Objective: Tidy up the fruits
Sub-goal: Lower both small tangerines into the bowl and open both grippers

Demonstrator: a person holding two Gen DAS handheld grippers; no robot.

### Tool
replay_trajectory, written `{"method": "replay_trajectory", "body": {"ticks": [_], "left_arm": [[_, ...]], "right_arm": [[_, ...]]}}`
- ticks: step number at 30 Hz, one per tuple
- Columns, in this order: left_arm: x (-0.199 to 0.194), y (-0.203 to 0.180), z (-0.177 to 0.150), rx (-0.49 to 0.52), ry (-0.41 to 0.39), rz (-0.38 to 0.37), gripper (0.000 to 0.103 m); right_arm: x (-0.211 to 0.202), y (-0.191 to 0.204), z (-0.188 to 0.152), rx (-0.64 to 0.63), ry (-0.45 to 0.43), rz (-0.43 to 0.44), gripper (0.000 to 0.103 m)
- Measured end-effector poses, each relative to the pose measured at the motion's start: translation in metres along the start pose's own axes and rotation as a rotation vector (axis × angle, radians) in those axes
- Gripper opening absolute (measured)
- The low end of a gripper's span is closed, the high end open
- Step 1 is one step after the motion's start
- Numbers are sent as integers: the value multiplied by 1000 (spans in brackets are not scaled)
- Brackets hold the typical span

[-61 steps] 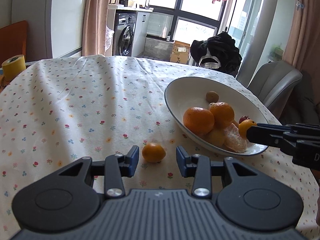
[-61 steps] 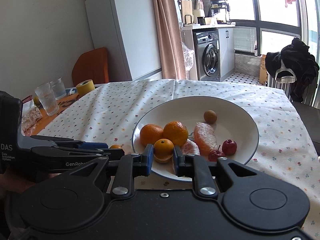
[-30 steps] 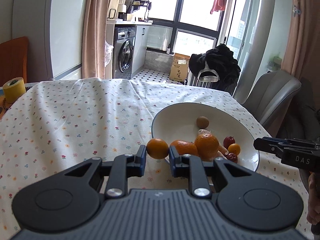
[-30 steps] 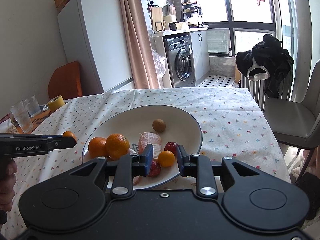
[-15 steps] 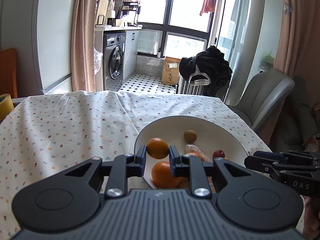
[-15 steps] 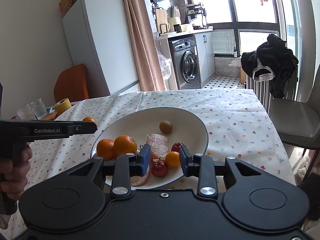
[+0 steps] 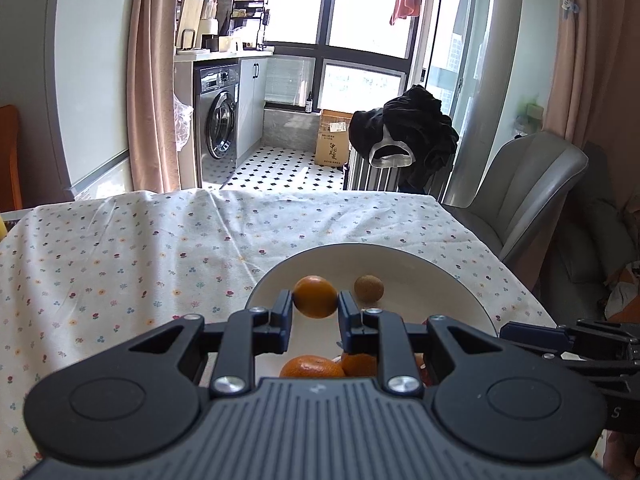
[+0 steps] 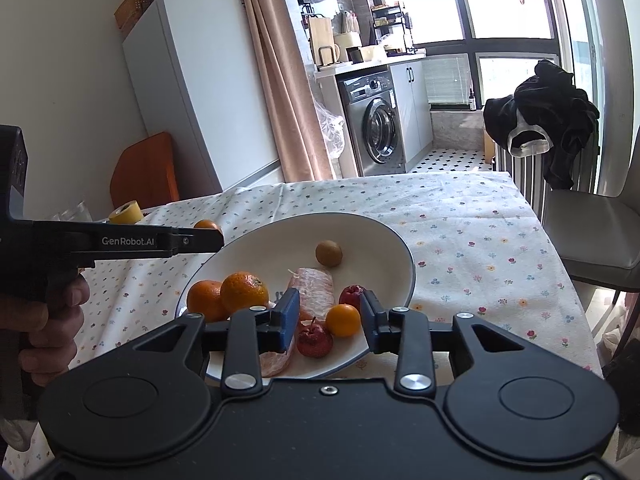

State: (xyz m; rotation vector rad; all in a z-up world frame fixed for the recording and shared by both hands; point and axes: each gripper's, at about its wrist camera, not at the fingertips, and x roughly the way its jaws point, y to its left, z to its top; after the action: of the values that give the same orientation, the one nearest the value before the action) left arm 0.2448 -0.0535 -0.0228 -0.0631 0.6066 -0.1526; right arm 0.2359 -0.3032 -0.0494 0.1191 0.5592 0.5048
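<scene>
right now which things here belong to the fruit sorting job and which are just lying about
Part of the job:
- small orange held in the left gripper
- white bowl with oranges, kiwi and red fruits
- right gripper, open over the bowl

Lying about:
- yellow tape roll
- drinking glasses
- black clothes

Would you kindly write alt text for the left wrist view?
The left gripper holds a small orange between its fingers above a white bowl on a floral tablecloth. The bowl holds a kiwi and more oranges; the right gripper enters at right.
</scene>
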Motion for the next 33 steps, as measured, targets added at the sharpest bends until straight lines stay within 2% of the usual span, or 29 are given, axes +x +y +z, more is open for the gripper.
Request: {"method": "replay_trajectory", "body": {"ticks": [9,13,23,26,30,32,33], "left_arm": [[9,2,0,-12,1,-28,22],[7,2,-1,-8,2,-42,26],[-7,9,-9,-29,24,-21,27],[-13,10,-11,-36,25,-8,31],[-25,11,-15,-34,16,5,37],[-30,12,-16,-43,12,6,43],[-32,13,-17,-47,12,6,48]], "right_arm": [[3,0,2,5,1,-11,35],[3,4,1,-1,4,-7,35],[0,12,2,-14,-4,9,36],[-3,16,1,-19,-10,16,41],[-5,21,0,-23,-10,25,41],[-6,24,0,-27,-6,26,41],[-7,25,0,-30,-5,26,41]]}}
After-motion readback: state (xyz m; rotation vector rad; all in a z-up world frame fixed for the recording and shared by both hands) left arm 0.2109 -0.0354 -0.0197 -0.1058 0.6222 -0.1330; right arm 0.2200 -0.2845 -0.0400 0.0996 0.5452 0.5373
